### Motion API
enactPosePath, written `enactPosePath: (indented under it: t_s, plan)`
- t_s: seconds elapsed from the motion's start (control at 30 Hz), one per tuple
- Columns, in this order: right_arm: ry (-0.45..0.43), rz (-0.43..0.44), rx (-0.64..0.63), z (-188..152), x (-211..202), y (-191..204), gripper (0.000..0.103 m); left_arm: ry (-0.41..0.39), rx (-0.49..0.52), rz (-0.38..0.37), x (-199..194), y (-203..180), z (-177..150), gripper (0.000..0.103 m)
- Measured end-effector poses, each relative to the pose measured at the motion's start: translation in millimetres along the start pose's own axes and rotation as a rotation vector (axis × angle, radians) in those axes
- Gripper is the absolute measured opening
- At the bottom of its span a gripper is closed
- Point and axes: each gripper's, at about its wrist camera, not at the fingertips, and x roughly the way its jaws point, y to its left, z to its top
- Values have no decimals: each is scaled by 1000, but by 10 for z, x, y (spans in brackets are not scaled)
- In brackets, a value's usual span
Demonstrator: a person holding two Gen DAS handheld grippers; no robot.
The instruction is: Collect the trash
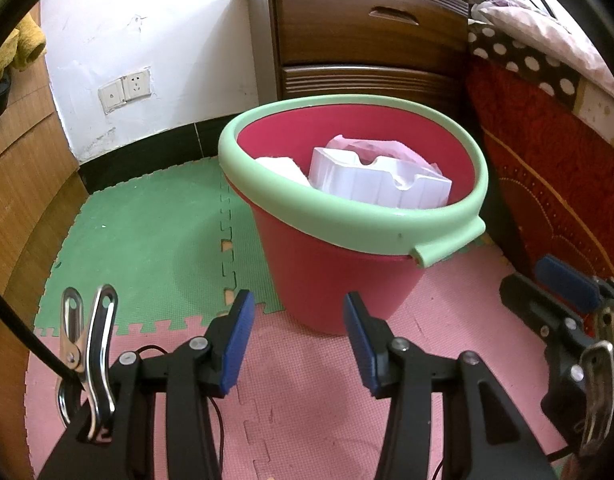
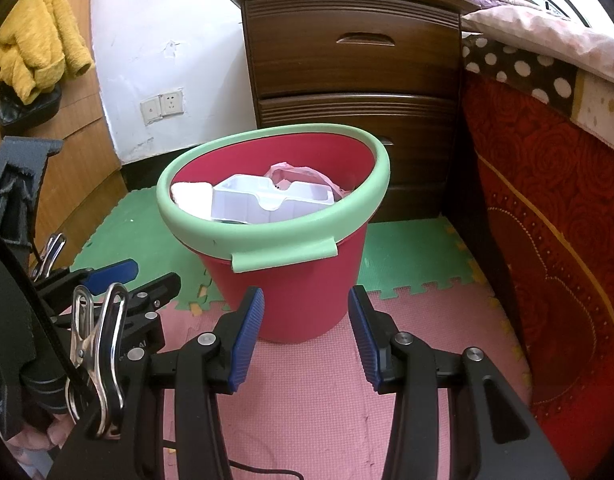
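The left gripper (image 1: pixel 297 344) hangs above the pink foam mat (image 1: pixel 307 400) with its two blue-padded fingers (image 1: pixel 237 344) spread apart and nothing between them; the pads touch no object, and only bare mat and the lower wall of the bin show in the gap. The right gripper (image 2: pixel 307 340) stands the same way, its blue pads (image 2: pixel 247 342) held well apart, empty, touching nothing. Both point down and forward at the red trash bin (image 2: pixel 283 296), which stands upright on the floor mats just beyond the fingertips, where the pink mat meets the green foam mat (image 1: pixel 147 240). The bin has a pale green rim (image 1: pixel 347 232) and already holds trash: a white moulded plastic tray (image 1: pixel 379 184) lying tilted on top, a crumpled pink bag (image 1: pixel 371 150) behind it, and a white scrap (image 1: pixel 279 166) at its left. Far behind the bin is a dark wooden nightstand (image 2: pixel 355 60) with drawers, and at the right a bed with a red cover (image 2: pixel 547 200). In the left view the right gripper shows at the right edge (image 1: pixel 563 284), beside the bin and apart from it.
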Motion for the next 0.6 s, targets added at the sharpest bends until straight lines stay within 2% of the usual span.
enactPosePath:
  t_s: [0.6]
  plan:
    - [0, 2, 20, -11, -4, -34, 45, -6, 7, -2, -27, 14, -15, 48]
